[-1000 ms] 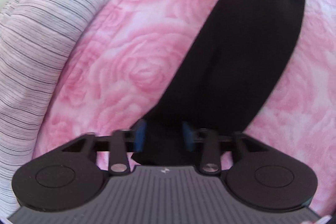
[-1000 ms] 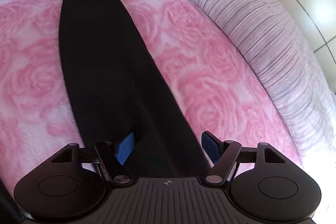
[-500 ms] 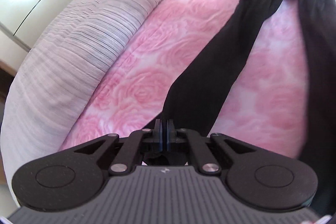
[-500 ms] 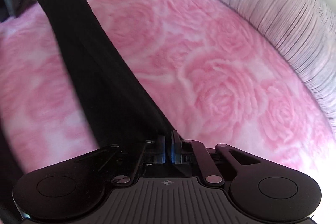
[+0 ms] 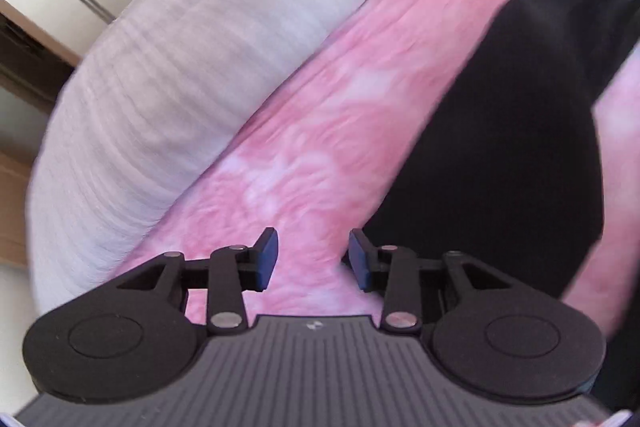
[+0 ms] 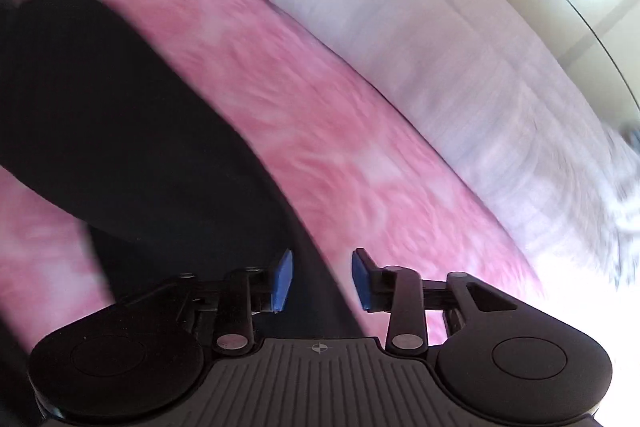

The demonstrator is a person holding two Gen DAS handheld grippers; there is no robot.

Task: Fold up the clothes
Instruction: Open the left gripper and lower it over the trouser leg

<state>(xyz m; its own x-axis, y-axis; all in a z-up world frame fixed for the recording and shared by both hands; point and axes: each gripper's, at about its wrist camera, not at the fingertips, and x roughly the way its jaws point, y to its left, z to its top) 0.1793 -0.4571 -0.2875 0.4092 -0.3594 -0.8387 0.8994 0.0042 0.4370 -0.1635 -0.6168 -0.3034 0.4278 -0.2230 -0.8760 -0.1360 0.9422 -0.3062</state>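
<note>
Black garment (image 5: 512,147) lies in a long band across the pink rose bedspread (image 5: 320,155), away from the striped white duvet (image 5: 168,75) along the bedspread's far edge. Left gripper (image 5: 313,259) is spread apart over bare bedspread beside the garment's edge. Right gripper (image 6: 322,281) is parted, empty, above the garment's edge.

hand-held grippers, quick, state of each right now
Left hand-held gripper: open, holding nothing, over the pink blanket.
Right hand-held gripper: open, holding nothing, black garment lying beneath it.
</note>
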